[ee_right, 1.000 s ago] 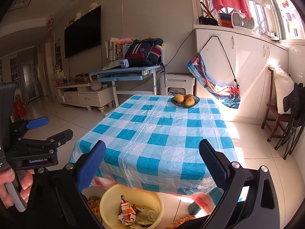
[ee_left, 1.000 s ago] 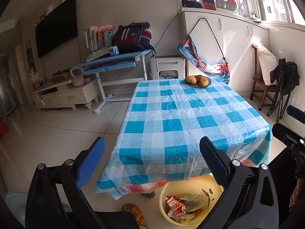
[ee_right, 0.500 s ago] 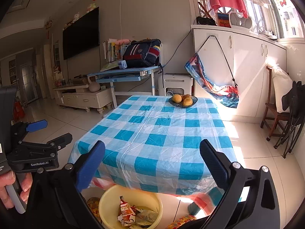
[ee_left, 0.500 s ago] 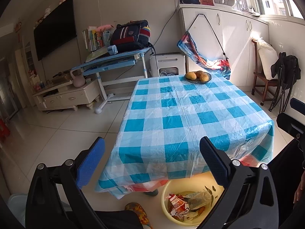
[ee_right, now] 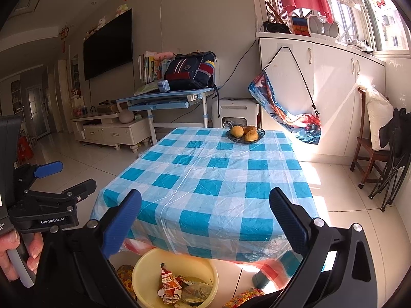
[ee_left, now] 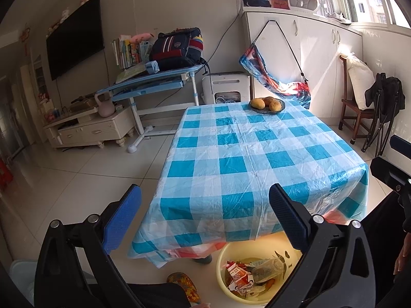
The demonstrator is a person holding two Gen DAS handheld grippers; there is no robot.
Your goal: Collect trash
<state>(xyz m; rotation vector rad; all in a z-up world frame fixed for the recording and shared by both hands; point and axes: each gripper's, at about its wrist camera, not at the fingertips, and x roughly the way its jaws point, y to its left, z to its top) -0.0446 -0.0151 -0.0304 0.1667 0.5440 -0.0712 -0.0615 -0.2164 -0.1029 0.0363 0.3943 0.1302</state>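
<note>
A yellow basin (ee_left: 218, 265) (ee_right: 143, 263) stands on the floor under the near edge of the table (ee_left: 231, 164) (ee_right: 218, 187), which has a blue checked cloth. Inside lie a red-and-white carton (ee_left: 236, 276) (ee_right: 168, 282), a crushed plastic bottle (ee_left: 267, 269) and other scraps. My left gripper (ee_left: 205, 218) is open and empty above the table's near edge. My right gripper (ee_right: 205, 218) is open and empty too, over the basin side. Each gripper shows at the edge of the other's view: the right gripper (ee_left: 393, 172) and the left gripper (ee_right: 54, 182), held by a hand (ee_right: 15, 251).
A bowl of fruit (ee_left: 267, 105) (ee_right: 245, 134) sits at the table's far end. A wooden chair (ee_left: 357, 118) and a folded black chair (ee_left: 385, 107) stand to the right. A blue desk (ee_left: 154, 82) with a backpack and a low cabinet (ee_left: 90, 128) line the far wall. A patterned slipper (ee_left: 182, 282) lies beside the basin.
Both views have shifted only slightly. Both grippers stay open and empty, and the basin and its contents have not moved.
</note>
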